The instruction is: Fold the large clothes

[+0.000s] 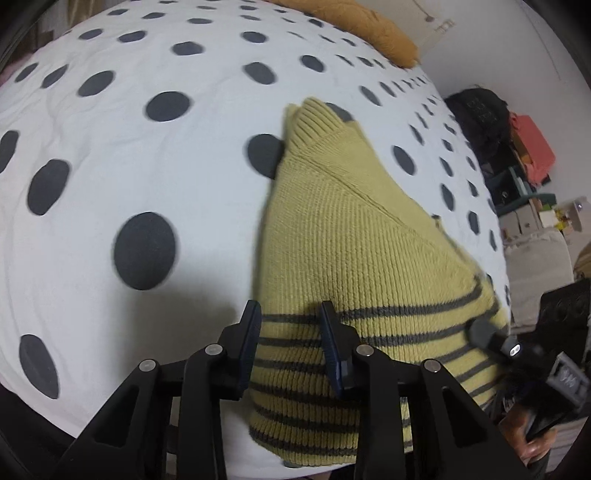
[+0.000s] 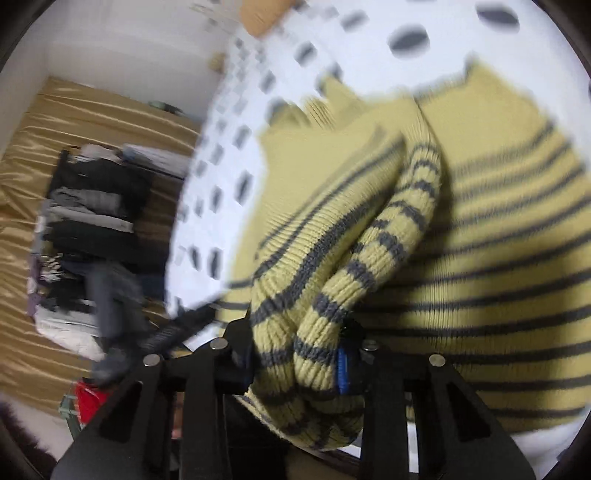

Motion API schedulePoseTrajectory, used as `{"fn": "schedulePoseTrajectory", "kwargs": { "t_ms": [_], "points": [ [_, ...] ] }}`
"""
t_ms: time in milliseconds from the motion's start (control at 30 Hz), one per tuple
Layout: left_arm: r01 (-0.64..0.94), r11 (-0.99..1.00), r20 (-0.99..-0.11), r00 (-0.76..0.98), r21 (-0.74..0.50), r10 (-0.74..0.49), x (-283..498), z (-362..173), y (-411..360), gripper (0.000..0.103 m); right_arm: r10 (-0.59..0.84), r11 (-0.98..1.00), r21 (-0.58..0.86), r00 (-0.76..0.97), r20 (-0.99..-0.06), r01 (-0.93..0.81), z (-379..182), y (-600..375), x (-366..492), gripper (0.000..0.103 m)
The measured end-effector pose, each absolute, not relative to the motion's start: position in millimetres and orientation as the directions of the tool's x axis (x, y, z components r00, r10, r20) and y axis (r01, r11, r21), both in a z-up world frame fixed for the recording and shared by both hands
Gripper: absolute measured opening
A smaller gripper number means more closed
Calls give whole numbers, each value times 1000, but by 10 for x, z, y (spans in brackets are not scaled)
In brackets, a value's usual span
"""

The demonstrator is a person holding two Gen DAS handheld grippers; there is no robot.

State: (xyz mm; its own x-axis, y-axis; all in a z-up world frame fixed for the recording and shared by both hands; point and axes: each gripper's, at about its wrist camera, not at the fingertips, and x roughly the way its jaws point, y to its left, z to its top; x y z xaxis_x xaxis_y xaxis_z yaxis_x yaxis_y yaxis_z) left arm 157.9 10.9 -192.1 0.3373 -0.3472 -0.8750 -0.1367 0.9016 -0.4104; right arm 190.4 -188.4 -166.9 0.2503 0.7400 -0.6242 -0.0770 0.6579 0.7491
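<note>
The left tool was seen with its jaws parted, a wide gap between the two dark fingers. One finger stood over the bedcover just beside the sweater's edge, the other over its striped part; nothing was clamped between them, and whether the tips touched the knit could not be told.

The right tool was closed on a thick bunched fold of the sweater, with the striped knit packed between the fingers and spilling forward over them. In the left wrist view, the right tool appeared at the sweater's far striped edge, blurred.

The yellow knitted sweater, striped in dark grey over its lower part and plain towards its ribbed collar, was laid on the bed. A diagonal seam was seen running across the plain part.

The bed was covered by a white bedcover printed with large dark grey dots. A mustard-coloured cushion was seen at the far end of the bed. Beyond the bed, cluttered boxes and a red item were seen against a pale wall. In the right wrist view, hanging clothes and a golden curtain were seen, much blurred.
</note>
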Motion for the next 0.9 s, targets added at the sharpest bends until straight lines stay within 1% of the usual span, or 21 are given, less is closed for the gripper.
{"fn": "schedulePoseTrajectory", "kwargs": {
  "t_ms": [100, 200, 267, 333, 367, 467, 500, 567, 600, 633, 700, 733, 767, 800, 833, 867, 900],
  "points": [
    [-79, 901, -859, 346, -426, -376, 1615, -1801, -179, 31, 734, 666, 735, 287, -615, -126, -1333, -2070, 1909, 33],
    [-32, 872, -828, 333, -489, -452, 1646, -1704, -481, 31, 734, 659, 743, 314, -603, -114, -1220, -2288, 1886, 33],
    [24, 861, -811, 322, -508, -488, 1651, -1624, -748, 31, 728, 658, 747, 340, -595, -101, -1177, -2443, 1819, 33],
    [100, 890, -833, 320, -445, -452, 1633, -1588, -1078, 31, 742, 628, 772, 373, -557, -97, -1145, -2624, 1727, 32],
    [119, 899, -844, 313, -421, -436, 1631, -1634, -1233, 31, 736, 628, 774, 387, -556, -81, -1169, -2728, 1696, 31],
    [118, 892, -863, 229, -436, -451, 1645, -1983, -1477, 31, 688, 652, 757, 388, -614, 42, -1519, -3021, 1664, 30],
    [121, 898, -869, 224, -424, -441, 1640, -2072, -1510, 33, 670, 661, 744, 368, -645, 102, -1727, -3103, 1664, 29],
    [158, 907, -875, 244, -390, -419, 1604, -2120, -1572, 34, 653, 667, 722, 321, -685, 183, -2105, -3167, 1641, 29],
    [167, 907, -874, 247, -387, -419, 1592, -2088, -1565, 34, 659, 651, 728, 316, -682, 213, -2267, -3183, 1608, 29],
    [161, 899, -865, 249, -407, -436, 1592, -2040, -1509, 34, 683, 610, 757, 330, -652, 233, -2335, -3217, 1574, 29],
    [116, 878, -836, 271, -464, -478, 1598, -1890, -1270, 35, 698, 553, 795, 382, -605, 248, -2267, -3280, 1515, 30],
    [96, 876, -828, 292, -473, -479, 1594, -1811, -1135, 36, 679, 576, 785, 402, -615, 228, -2144, -3286, 1503, 31],
    [72, 878, -824, 319, -473, -469, 1595, -1732, -960, 40, 651, 614, 763, 414, -636, 205, -2010, -3281, 1499, 32],
    [44, 882, -825, 335, -470, -456, 1591, -1695, -799, 49, 618, 663, 730, 429, -659, 166, -1823, -3268, 1509, 32],
    [9, 884, -828, 346, -468, -441, 1579, -1681, -617, 52, 596, 696, 706, 443, -670, 132, -1673, -3253, 1531, 33],
    [-35, 883, -833, 352, -468, -427, 1569, -1697, -426, 52, 577, 727, 681, 457, -676, 90, -1508, -3224, 1583, 42],
    [-70, 882, -840, 350, -466, -416, 1555, -1733, -277, 52, 569, 741, 668, 462, -680, 71, -1416, -3223, 1632, 48]
  ]
}}
